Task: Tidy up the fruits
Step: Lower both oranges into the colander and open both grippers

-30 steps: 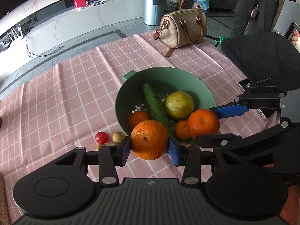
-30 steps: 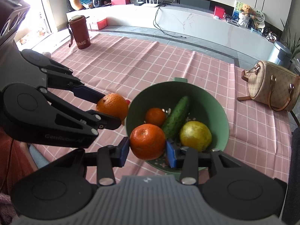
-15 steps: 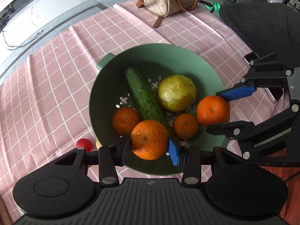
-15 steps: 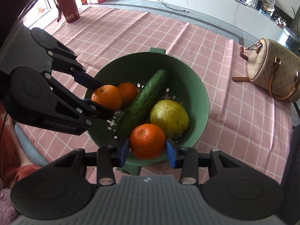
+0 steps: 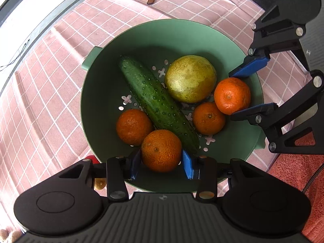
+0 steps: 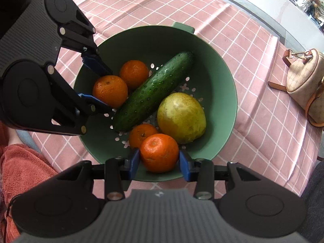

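Note:
A green colander (image 5: 141, 32) (image 6: 222, 77) sits on the pink checked cloth. It holds a cucumber (image 5: 158, 103) (image 6: 154, 91), a yellow-green pear (image 5: 190, 81) (image 6: 181, 117) and two loose oranges (image 5: 133, 126) (image 5: 208, 118). My left gripper (image 5: 161, 160) is shut on an orange (image 5: 161, 149) low inside the near rim; it also shows in the right wrist view (image 6: 110, 91). My right gripper (image 6: 159, 162) is shut on another orange (image 6: 159, 151), inside the colander at its right side (image 5: 231, 95).
A beige handbag (image 6: 305, 85) lies on the cloth beyond the colander. A small red fruit (image 5: 91, 159) and a small yellowish one (image 5: 100, 183) lie on the cloth by the colander's near-left rim. A red towel (image 5: 293, 162) is at the near right.
Both grippers have come forward and down over the colander, each still holding its orange. The oranges now sit lower, inside the bowl among the other fruit.

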Tool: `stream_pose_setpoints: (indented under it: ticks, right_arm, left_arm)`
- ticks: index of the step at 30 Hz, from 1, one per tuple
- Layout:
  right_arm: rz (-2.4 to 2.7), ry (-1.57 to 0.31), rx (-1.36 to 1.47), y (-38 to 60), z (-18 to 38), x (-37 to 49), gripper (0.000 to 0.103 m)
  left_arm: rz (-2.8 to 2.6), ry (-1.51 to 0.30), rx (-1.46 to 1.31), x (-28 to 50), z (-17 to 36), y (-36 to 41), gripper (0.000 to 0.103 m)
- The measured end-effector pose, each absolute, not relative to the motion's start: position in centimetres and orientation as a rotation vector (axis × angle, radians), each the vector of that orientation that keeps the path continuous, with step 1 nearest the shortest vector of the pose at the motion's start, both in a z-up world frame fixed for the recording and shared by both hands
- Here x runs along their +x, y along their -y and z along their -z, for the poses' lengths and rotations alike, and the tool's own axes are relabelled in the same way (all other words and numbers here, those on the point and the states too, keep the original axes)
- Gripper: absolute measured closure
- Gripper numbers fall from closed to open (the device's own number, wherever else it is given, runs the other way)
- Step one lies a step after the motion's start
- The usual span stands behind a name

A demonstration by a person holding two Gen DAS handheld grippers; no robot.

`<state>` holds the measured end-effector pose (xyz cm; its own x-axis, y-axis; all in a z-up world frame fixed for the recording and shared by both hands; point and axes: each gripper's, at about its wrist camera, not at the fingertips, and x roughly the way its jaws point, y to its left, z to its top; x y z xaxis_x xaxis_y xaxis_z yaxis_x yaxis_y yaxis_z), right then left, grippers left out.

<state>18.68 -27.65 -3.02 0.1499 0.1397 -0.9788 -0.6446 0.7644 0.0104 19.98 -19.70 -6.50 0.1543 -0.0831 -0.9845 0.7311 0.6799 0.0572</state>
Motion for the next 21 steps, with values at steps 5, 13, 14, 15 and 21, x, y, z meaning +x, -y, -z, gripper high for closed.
stream_pose_setpoints:
  ticks: [5, 13, 14, 15, 21]
  right_arm:
    - [-0.598, -1.336, -0.487, 27.27, 3.59, 19.29, 0.064]
    - [-0.583, -1.351, -0.478, 27.25, 3.79, 19.58, 0.063]
    - [-0.581, -1.349, -0.484, 27.19, 3.80, 19.49, 0.063]
    - [-0.579, -1.350, -0.485, 27.15, 3.78, 19.44, 0.063]
    - [-0.573, -1.336, -0.494, 27.01, 3.24, 19.23, 0.053]
  left_arm:
    - [0.642, -1.297, 0.632, 19.95, 6.91, 19.78, 0.053]
    - [0.647, -1.281, 0.672, 19.43, 7.52, 19.90, 0.049]
    - [0.643, -1.281, 0.669, 19.48, 7.52, 19.87, 0.047]
    - [0.642, -1.281, 0.664, 19.57, 7.48, 19.84, 0.046]
    - [0.642, -1.266, 0.619, 19.72, 6.70, 19.32, 0.027]
